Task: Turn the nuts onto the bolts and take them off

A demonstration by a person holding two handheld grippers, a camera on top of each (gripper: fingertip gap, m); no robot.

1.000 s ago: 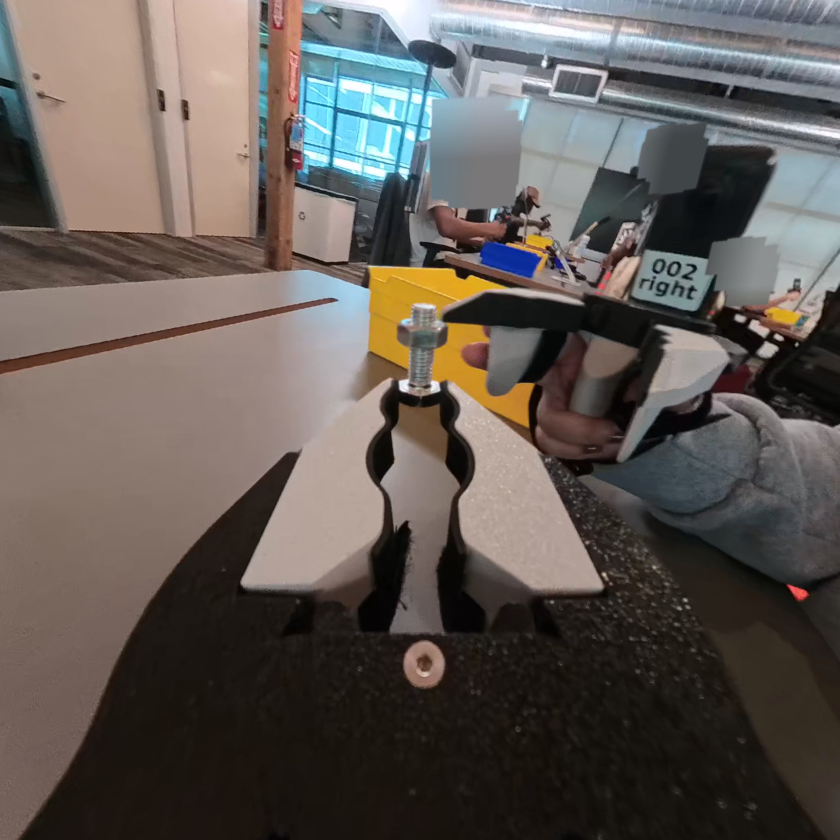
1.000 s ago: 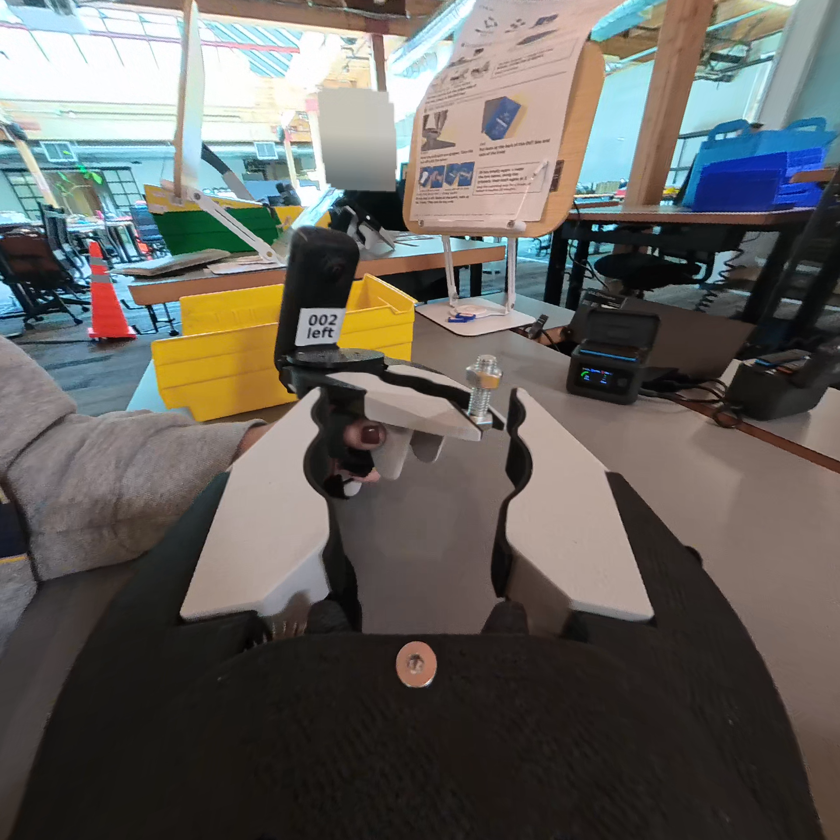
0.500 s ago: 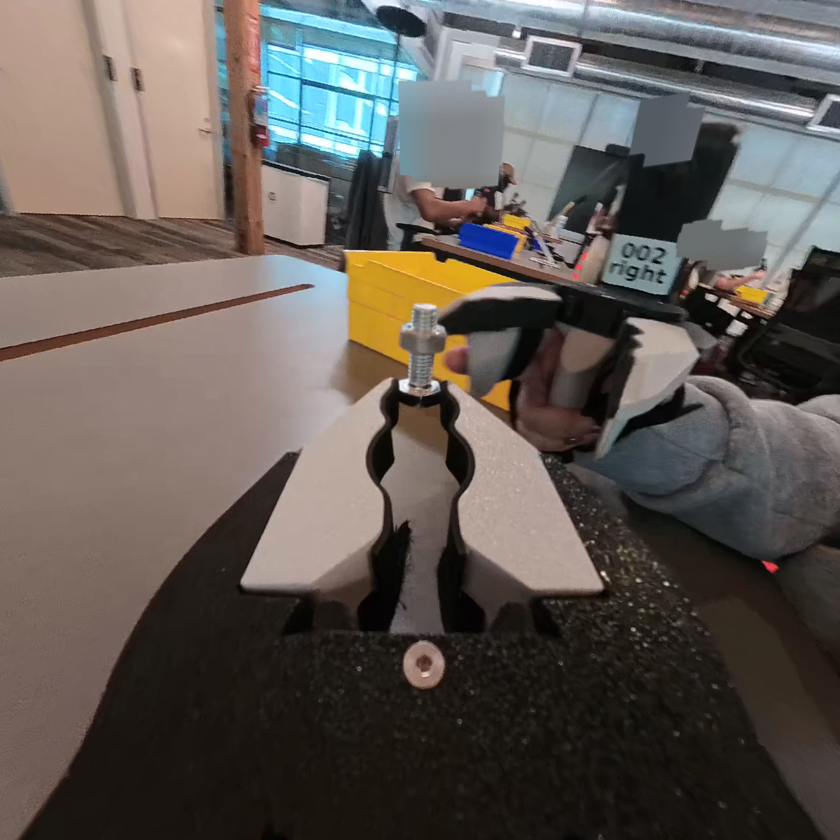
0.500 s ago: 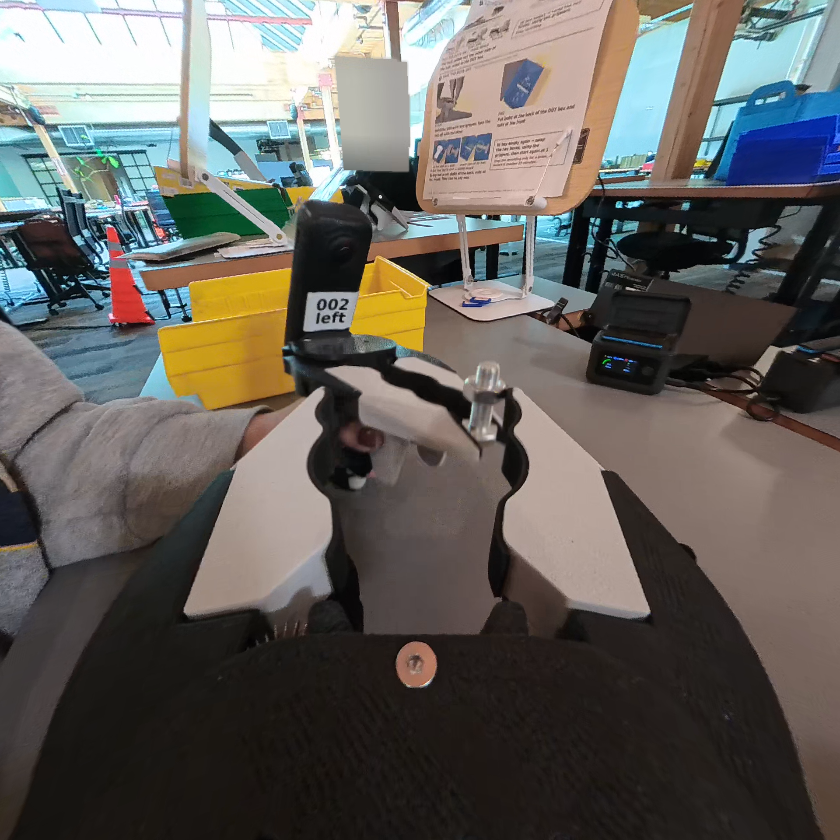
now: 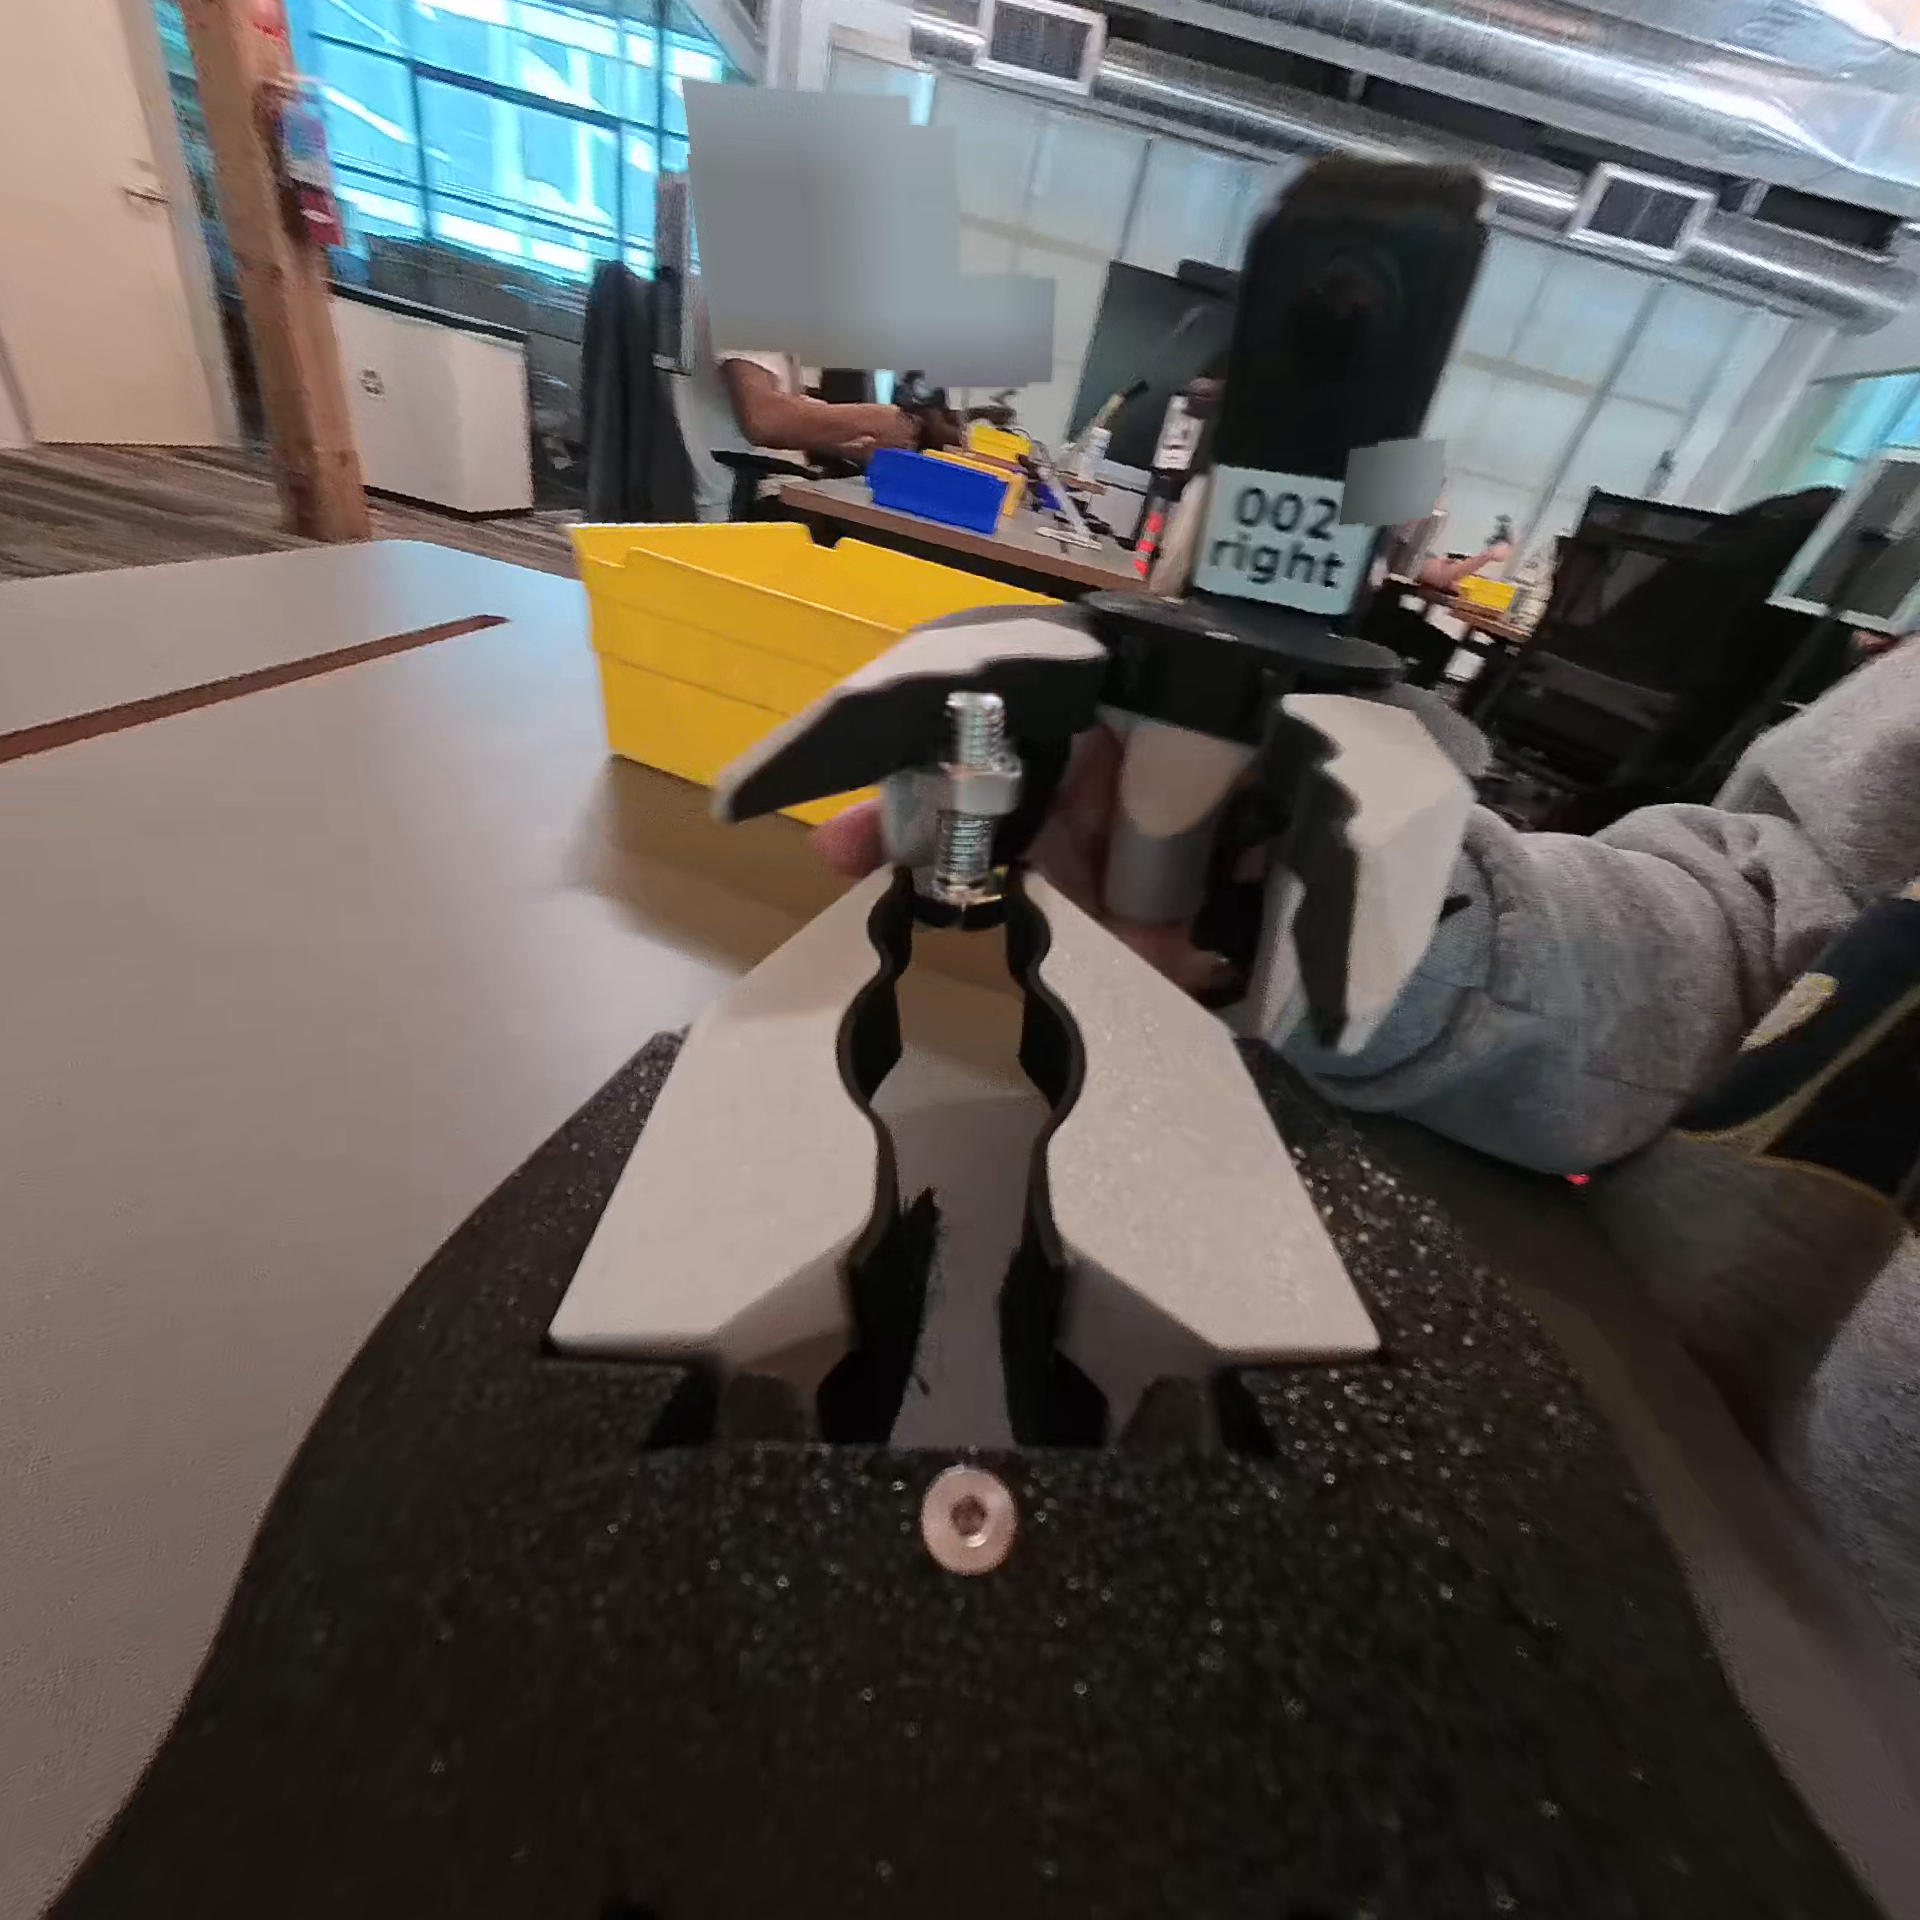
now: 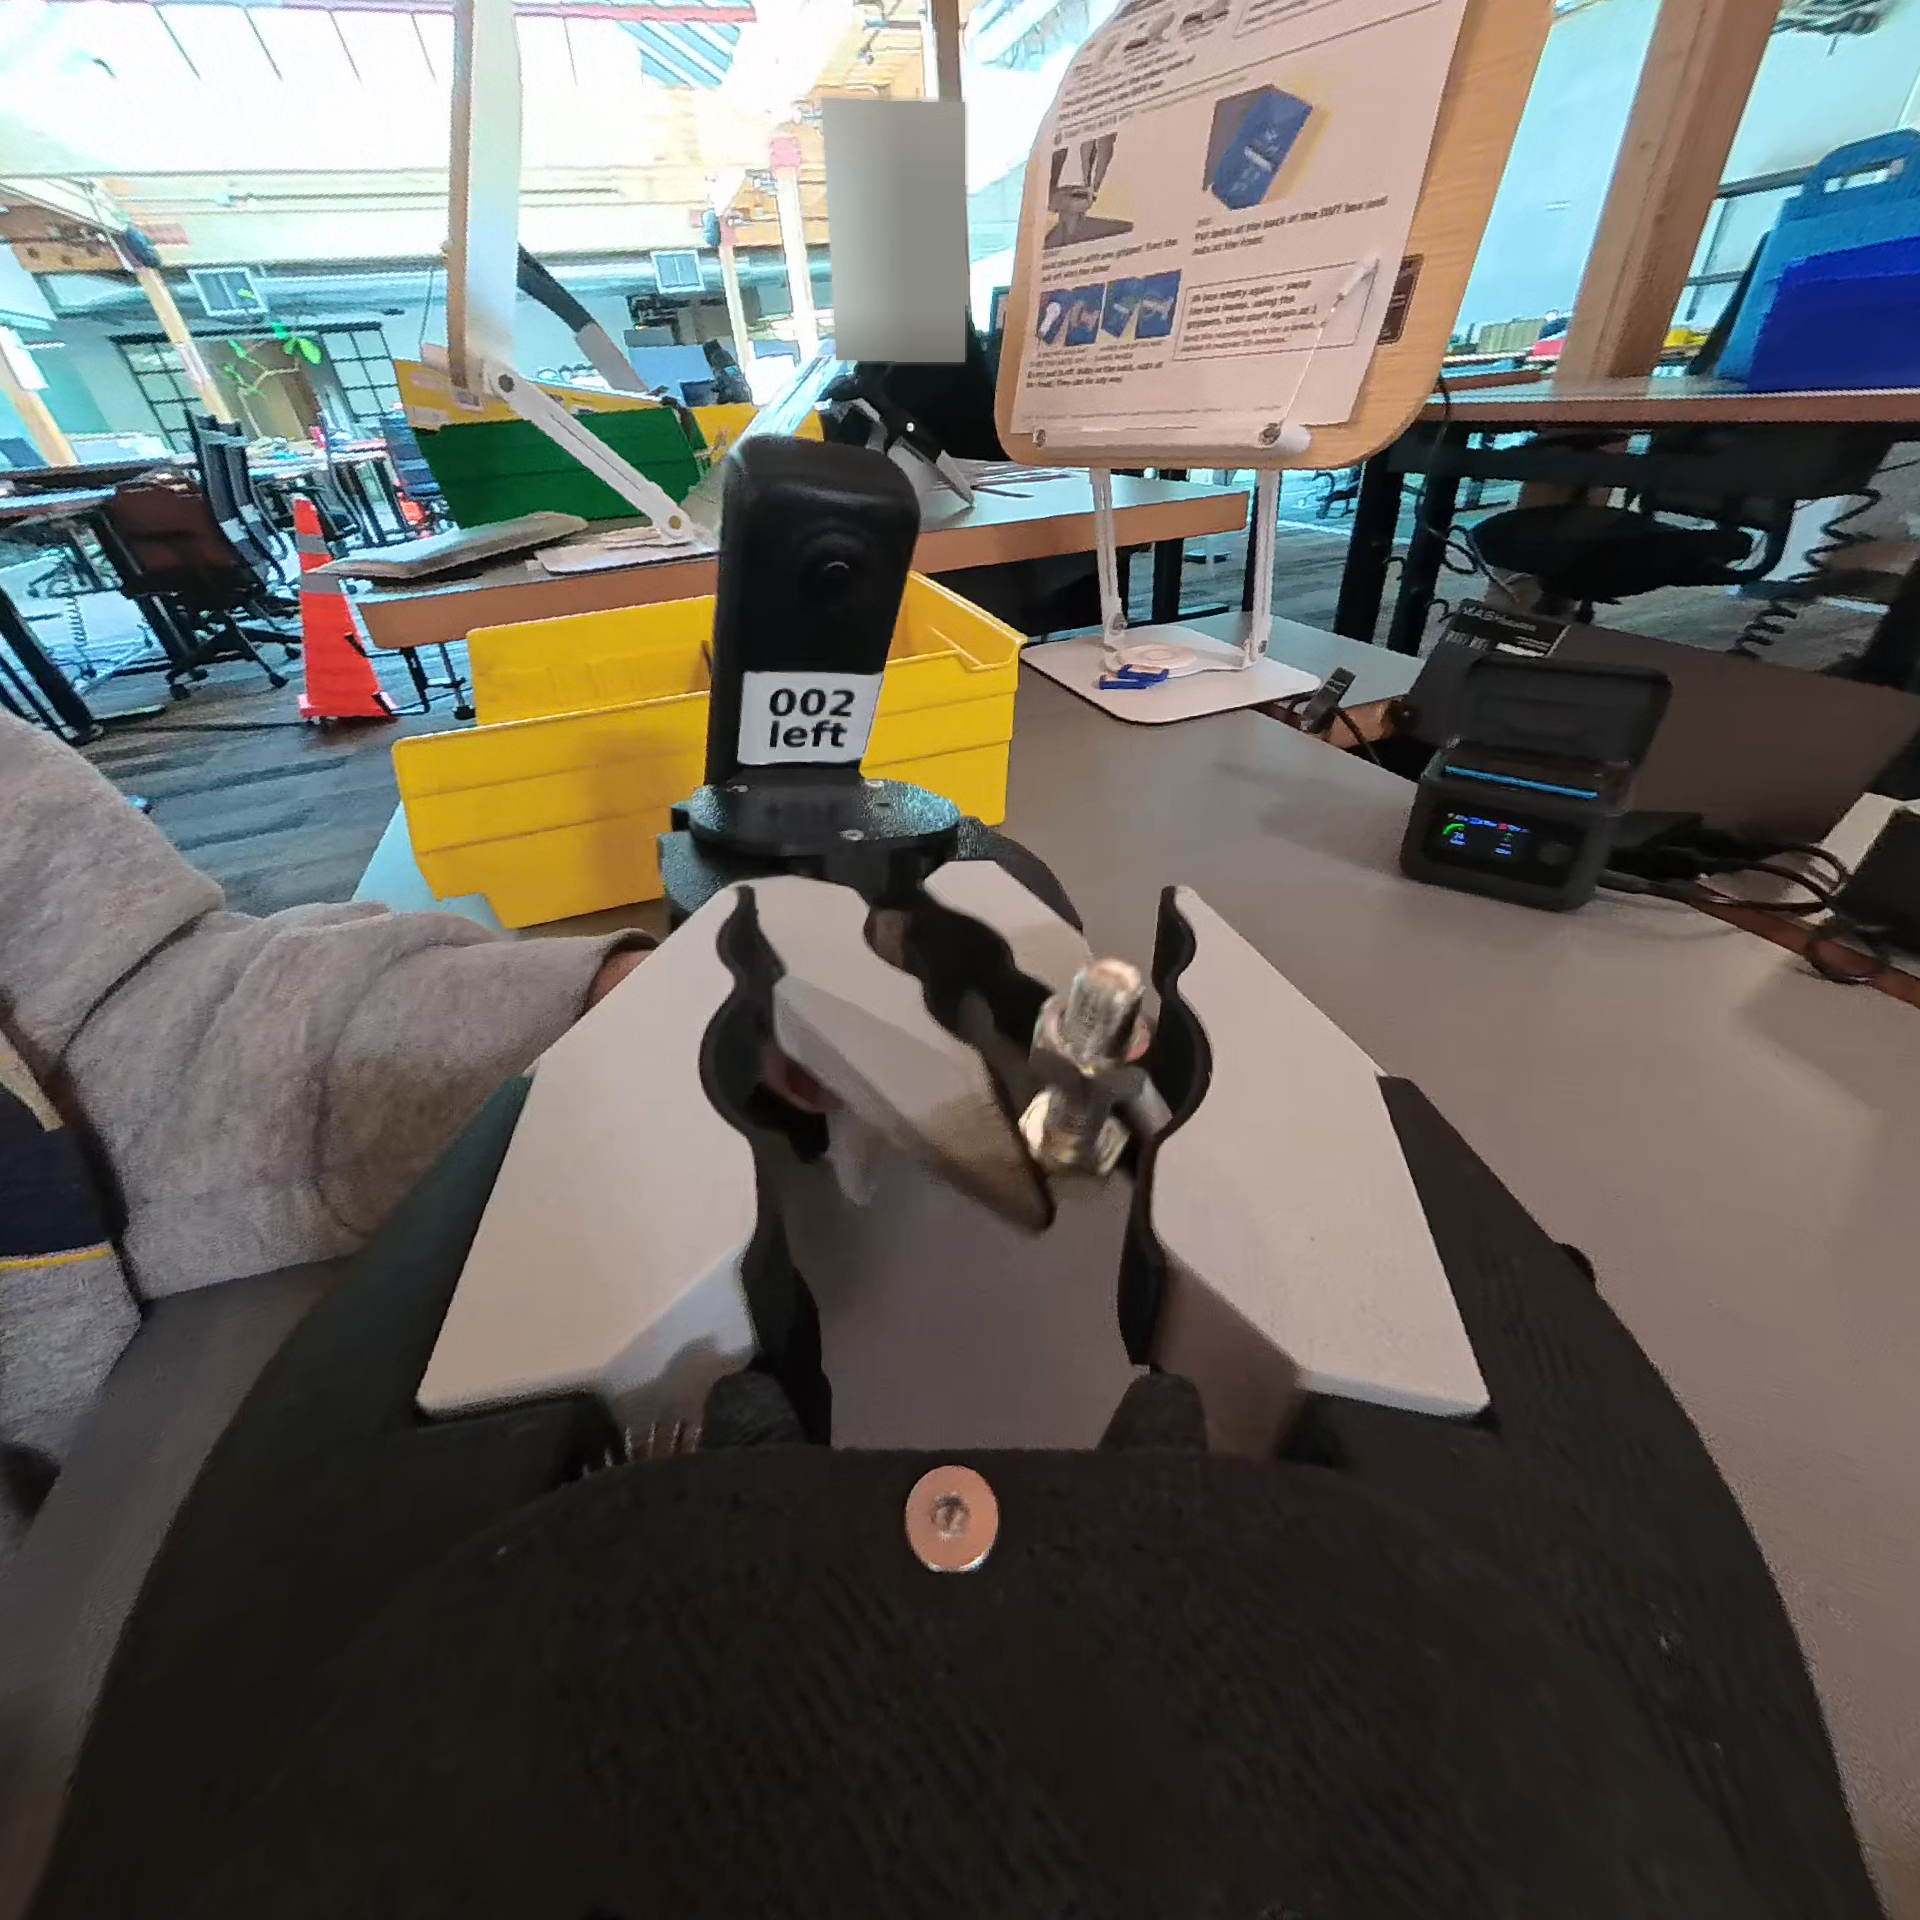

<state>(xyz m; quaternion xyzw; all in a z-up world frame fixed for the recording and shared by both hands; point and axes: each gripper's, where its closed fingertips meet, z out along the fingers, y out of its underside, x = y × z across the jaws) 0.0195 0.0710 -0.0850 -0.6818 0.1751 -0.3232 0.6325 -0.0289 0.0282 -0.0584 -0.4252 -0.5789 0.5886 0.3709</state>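
Note:
My left gripper [image 5: 956,906] is shut on the head of a silver bolt [image 5: 971,831] and holds it upright above the grey table [image 5: 260,935]. A hex nut [image 5: 979,795] sits partway down the bolt's thread. My right gripper [image 6: 961,914] is open, with its grey fingers [image 6: 1288,1164] on either side of the bolt [image 6: 1086,1070] and nut [image 6: 1093,1034]. The nut is close to the right-hand finger, with a wide gap on the other side. In the left wrist view one right finger [image 5: 914,707] reaches over and behind the bolt top. The left gripper [image 6: 1081,1153] also shows in the right wrist view.
A yellow bin [image 5: 727,644] stands on the table just beyond both grippers and also shows in the right wrist view [image 6: 582,758]. A black label printer [image 6: 1517,821] with cables [image 6: 1766,894] and an instruction board on a stand [image 6: 1216,229] are at the right. Some 6 cm of space lies between my two pairs of fingers. Both grippers' tips are roughly 30 cm from the black label printer [image 6: 1517,821].
My right gripper has moved in from beside the bolt and now straddles the nut and bolt, still open. My left gripper keeps its hold on the bolt head.

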